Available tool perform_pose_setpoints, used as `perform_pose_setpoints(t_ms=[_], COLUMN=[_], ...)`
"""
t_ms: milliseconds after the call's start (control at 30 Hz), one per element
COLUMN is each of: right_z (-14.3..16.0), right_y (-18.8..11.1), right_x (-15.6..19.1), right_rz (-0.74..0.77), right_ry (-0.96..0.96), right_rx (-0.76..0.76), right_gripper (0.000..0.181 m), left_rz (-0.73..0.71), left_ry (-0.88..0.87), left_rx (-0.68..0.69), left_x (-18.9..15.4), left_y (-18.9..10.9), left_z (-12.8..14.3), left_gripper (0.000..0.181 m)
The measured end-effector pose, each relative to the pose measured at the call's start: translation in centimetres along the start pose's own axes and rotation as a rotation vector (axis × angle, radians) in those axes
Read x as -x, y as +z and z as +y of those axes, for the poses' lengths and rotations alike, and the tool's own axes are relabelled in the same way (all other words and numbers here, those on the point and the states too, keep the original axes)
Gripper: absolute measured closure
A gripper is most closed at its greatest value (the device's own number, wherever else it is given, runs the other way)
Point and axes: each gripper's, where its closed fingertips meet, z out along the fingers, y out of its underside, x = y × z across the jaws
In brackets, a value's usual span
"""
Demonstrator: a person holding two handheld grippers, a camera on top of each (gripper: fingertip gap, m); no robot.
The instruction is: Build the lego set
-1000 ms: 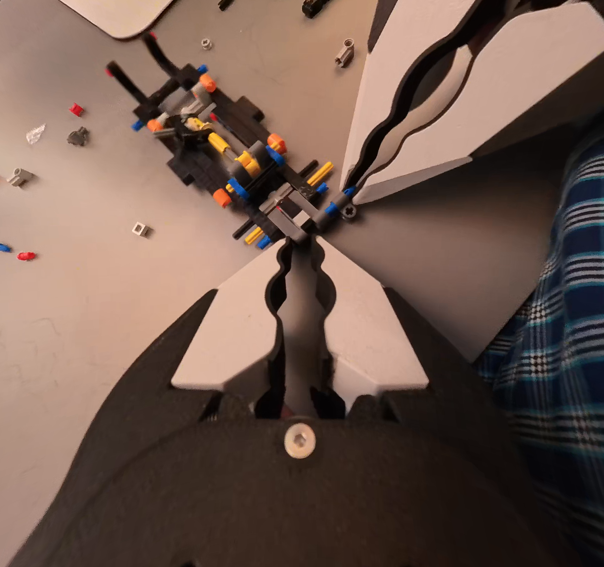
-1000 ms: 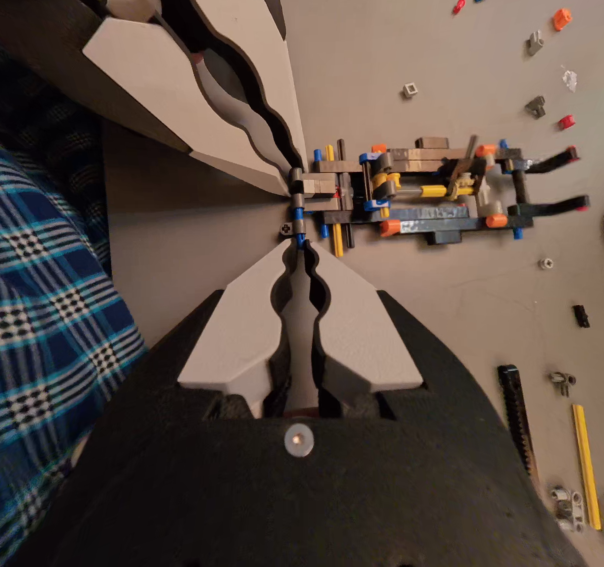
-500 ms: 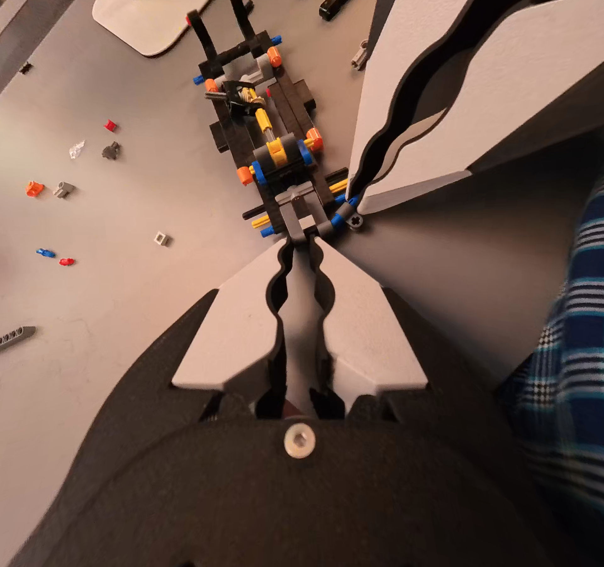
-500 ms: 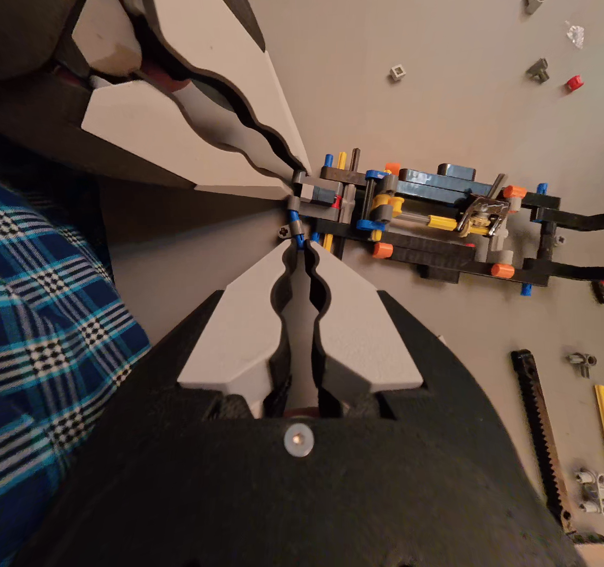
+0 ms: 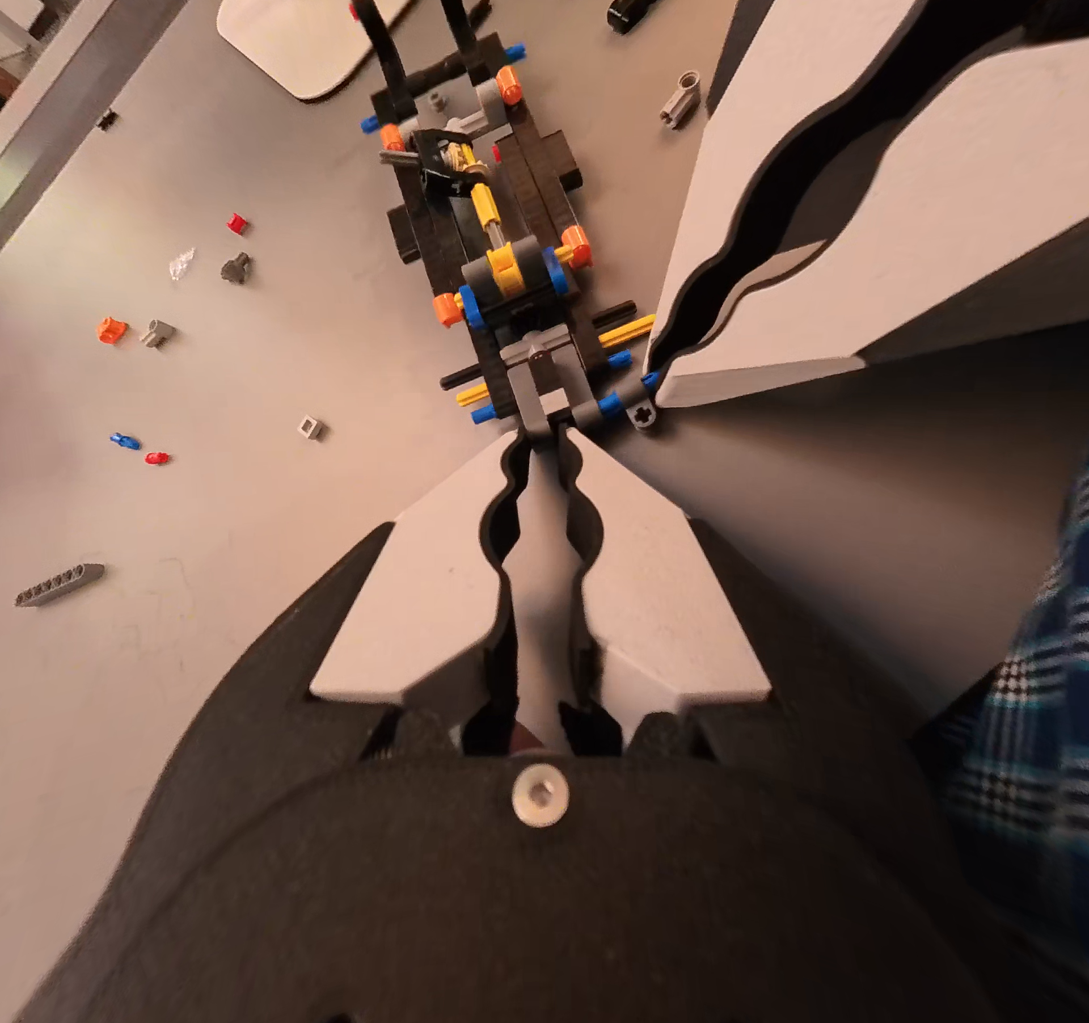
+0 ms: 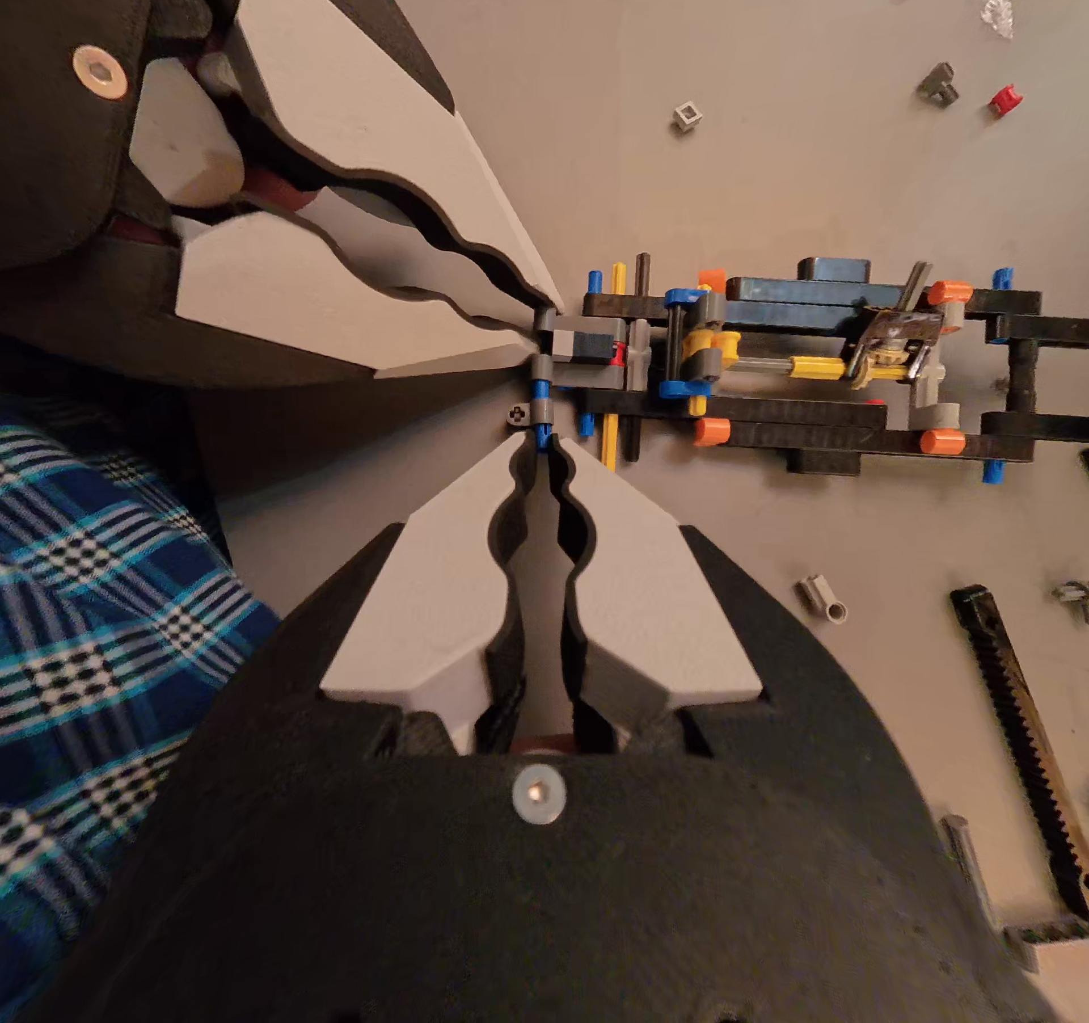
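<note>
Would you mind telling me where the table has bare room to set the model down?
The widest bare patch of table lies on the left gripper's left, between the grey beam and the small grey square piece. Another lies beyond the model, before that square piece. It is crowded by the toothed black rack.

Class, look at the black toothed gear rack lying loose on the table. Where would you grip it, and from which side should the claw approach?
Grip the black gear rack near mid-length, across its narrow width, coming from above. It is long and thin, lying flat with bare table along its sides; one pad would meet the toothed edge, one the smooth edge. Gripped at an end, it would probably swing.
</note>
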Motion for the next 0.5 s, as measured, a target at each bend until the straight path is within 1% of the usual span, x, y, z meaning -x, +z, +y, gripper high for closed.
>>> perform_pose_setpoints(t_ms=[33, 233, 500], right_z=[-0.03, -0.18, -0.44], right_y=[0.04, 0.20, 0.52], right_x=[0.00, 0.10, 0.39], right_rz=[0.002, 0.018, 0.011], right_ry=[0.005, 0.022, 0.035], right_rx=[-0.001, -0.006, -0.027], right_gripper=[0.181, 0.181, 0.181], left_rz=[-0.003, -0.022, 0.005], left_ry=[0.001, -0.011, -0.111], left_rx=[0.001, 0.010, 0.027], left_x=[0.03, 0.17, 0.23], left_y=[0.01, 0.06, 0.18], left_z=[0.01, 0.04, 0.12], left_gripper=[0.174, 0.174, 0.174])
